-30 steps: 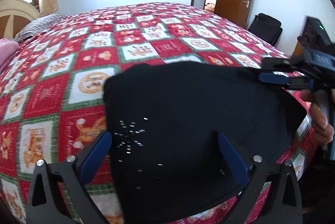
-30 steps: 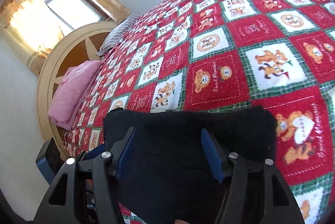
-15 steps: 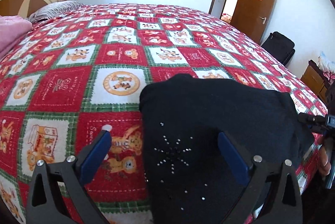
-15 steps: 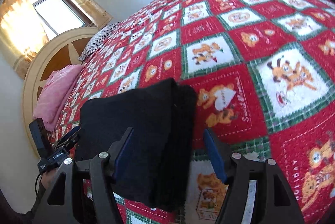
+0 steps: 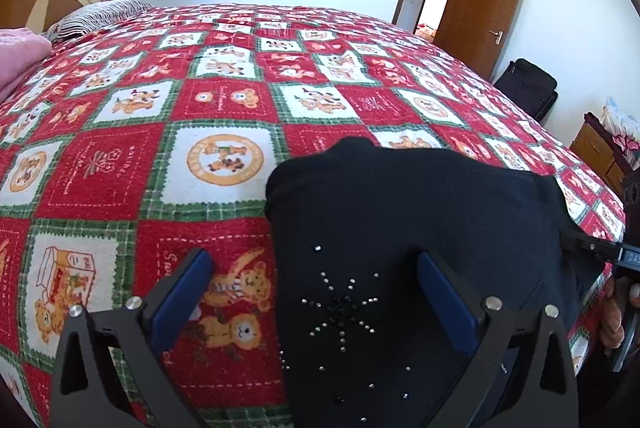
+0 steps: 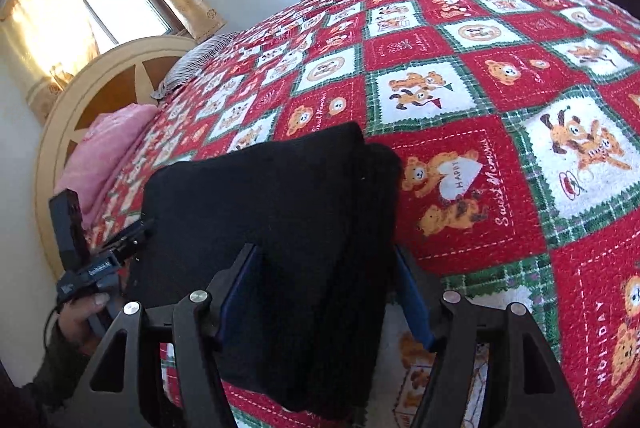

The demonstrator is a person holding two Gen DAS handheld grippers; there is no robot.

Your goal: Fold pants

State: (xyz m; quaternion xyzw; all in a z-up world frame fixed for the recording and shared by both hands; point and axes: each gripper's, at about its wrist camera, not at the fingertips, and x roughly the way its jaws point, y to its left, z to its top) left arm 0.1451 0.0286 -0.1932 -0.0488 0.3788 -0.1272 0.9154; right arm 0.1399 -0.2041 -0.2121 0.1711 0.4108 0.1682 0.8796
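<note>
The black pants (image 5: 400, 208) lie folded in a thick pad on the bed's near edge, with a rhinestone star (image 5: 340, 308) on top. My left gripper (image 5: 310, 268) hovers open over their left edge; one finger is above the quilt and the other above the cloth. My right gripper (image 6: 325, 260) straddles the stacked right edge of the pants (image 6: 260, 196). Its jaws are closing with the cloth between them, and the pads do not visibly press. Each view catches the other gripper at its side: the right gripper (image 5: 600, 252) and the left gripper (image 6: 100, 260), held in a hand.
A red, white and green patchwork quilt (image 5: 100, 168) covers the bed. A pink blanket (image 6: 108, 144) and a striped pillow (image 5: 104, 14) lie by the round headboard (image 6: 80, 100). A black bag (image 5: 528, 88), a wooden cabinet (image 5: 600, 152) and an open door (image 5: 488, 8) stand beyond the bed.
The left gripper has shifted left to the pants' left edge. The right gripper has shifted right to their right edge and come lower. The pants now lie flatter on the quilt.
</note>
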